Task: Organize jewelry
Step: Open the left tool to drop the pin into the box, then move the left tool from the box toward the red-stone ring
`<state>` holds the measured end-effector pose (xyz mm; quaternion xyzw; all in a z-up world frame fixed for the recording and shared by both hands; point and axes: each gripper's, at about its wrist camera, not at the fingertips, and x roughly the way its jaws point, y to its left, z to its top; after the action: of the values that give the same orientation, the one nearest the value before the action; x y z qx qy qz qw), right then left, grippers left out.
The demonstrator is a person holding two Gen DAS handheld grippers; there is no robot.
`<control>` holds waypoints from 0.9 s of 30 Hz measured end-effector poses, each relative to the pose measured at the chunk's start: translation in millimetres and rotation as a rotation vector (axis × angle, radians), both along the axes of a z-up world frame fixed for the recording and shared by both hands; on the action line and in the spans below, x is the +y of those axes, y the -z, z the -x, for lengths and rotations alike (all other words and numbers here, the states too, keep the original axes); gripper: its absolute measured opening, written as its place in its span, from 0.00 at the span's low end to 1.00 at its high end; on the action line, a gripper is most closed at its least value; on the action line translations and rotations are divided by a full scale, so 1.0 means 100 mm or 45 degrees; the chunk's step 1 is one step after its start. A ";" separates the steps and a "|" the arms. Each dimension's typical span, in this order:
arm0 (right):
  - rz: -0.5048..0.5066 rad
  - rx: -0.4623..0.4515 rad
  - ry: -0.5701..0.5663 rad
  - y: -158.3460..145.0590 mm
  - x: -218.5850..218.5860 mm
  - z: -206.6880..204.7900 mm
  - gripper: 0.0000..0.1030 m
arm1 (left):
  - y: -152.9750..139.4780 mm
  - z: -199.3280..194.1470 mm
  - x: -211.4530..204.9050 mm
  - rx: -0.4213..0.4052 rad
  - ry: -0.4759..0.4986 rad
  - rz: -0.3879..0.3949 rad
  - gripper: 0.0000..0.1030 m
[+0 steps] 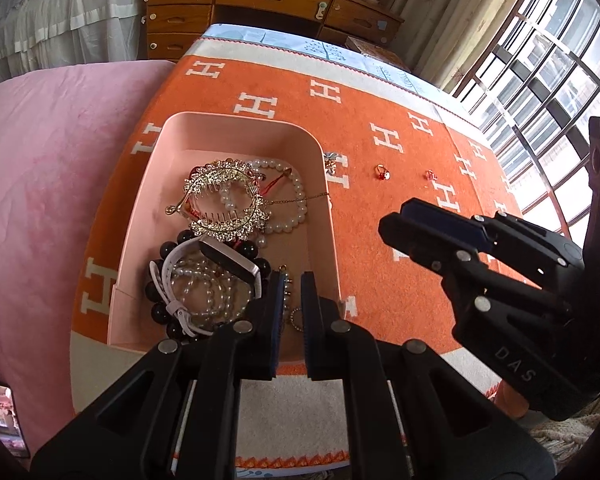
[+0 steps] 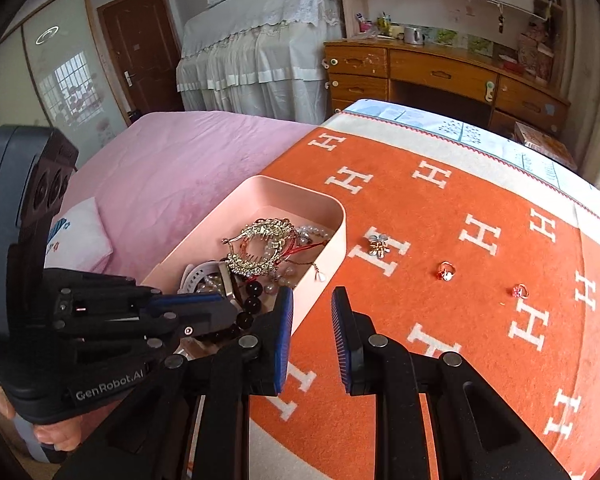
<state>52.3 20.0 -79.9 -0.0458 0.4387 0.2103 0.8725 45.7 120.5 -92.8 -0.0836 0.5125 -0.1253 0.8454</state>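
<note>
Over the pink box (image 1: 236, 128), the left gripper (image 1: 290, 324) was held nearly shut and empty; the right gripper (image 2: 310, 344), slightly parted and empty, was aimed toward the rings (image 2: 446, 271).

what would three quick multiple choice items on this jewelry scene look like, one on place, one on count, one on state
1. Where is the gold hair comb?
A. in the pink box
B. on the orange blanket
C. on the pink bedspread

2. How many small jewelry pieces lie loose on the orange blanket?
A. one
B. three
C. five

3. What is between the right gripper pads?
A. a ring
B. a pearl strand
C. nothing

Key: 1 A, the comb rests on the pearls inside the box. 2 B, a brooch and two rings lie there. 3 C, only blanket shows in the gap.
</note>
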 end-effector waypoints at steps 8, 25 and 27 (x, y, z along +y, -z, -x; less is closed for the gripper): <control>-0.014 0.000 0.042 0.01 0.02 0.01 0.20 | 0.05 0.00 0.08 0.006 -0.072 -0.064 0.47; -0.029 0.010 0.061 0.04 0.06 0.09 0.26 | -0.06 0.10 0.08 -0.067 -0.118 -0.155 0.48; -0.034 0.005 0.064 0.04 0.04 0.12 0.29 | -0.10 0.11 0.08 -0.091 -0.131 -0.165 0.48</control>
<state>40.7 23.8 -84.3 -0.0226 0.4387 0.1944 0.8771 34.4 128.1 -82.5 -0.0503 0.4840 -0.0511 0.8721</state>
